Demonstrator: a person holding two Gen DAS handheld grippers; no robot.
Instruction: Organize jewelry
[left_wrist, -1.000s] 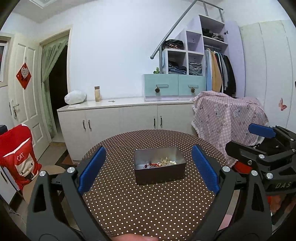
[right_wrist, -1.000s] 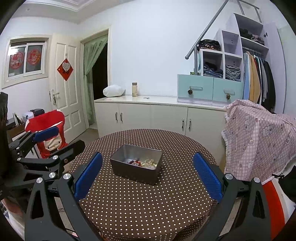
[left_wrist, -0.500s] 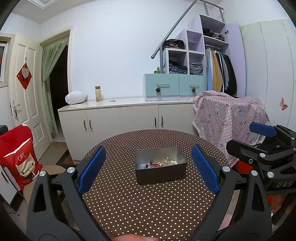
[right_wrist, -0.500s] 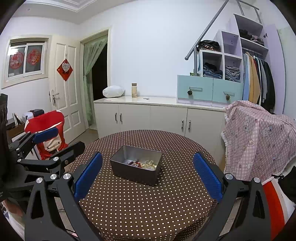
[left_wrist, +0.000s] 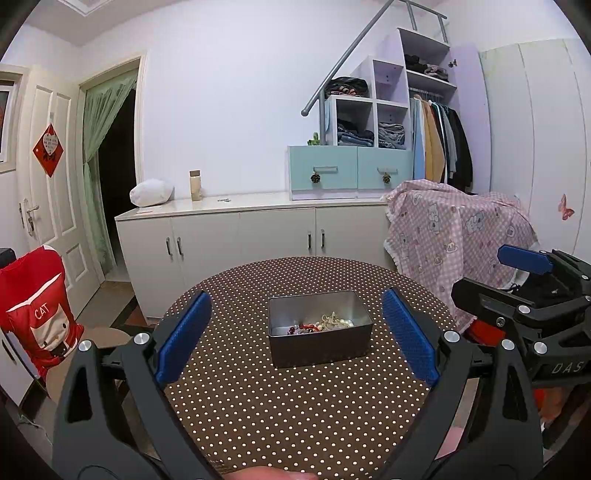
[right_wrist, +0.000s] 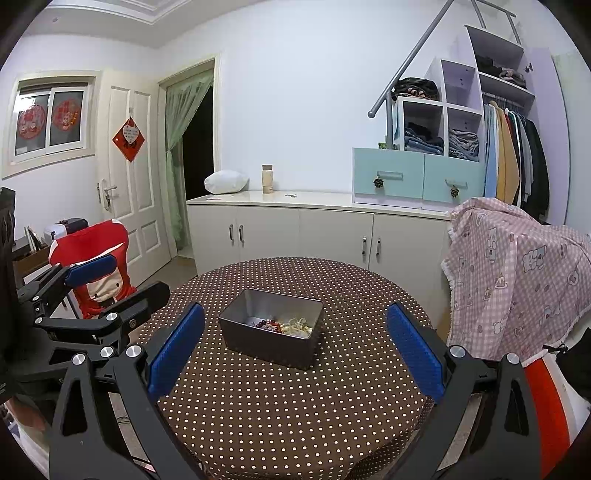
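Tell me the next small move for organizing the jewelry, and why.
Probably bring the right gripper forward and down into the metal tin: both grippers are open and empty, short of it, and the jewelry lies tangled inside.

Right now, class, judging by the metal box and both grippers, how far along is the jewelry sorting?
Nothing looks done: the jewelry lies in one tangled heap inside the metal box on the dotted table. Nothing is in hand: the left gripper and right gripper are both open, empty and short of the box. Left: reaching in, lifting pieces out and sorting them. No place to sort them into is visible.
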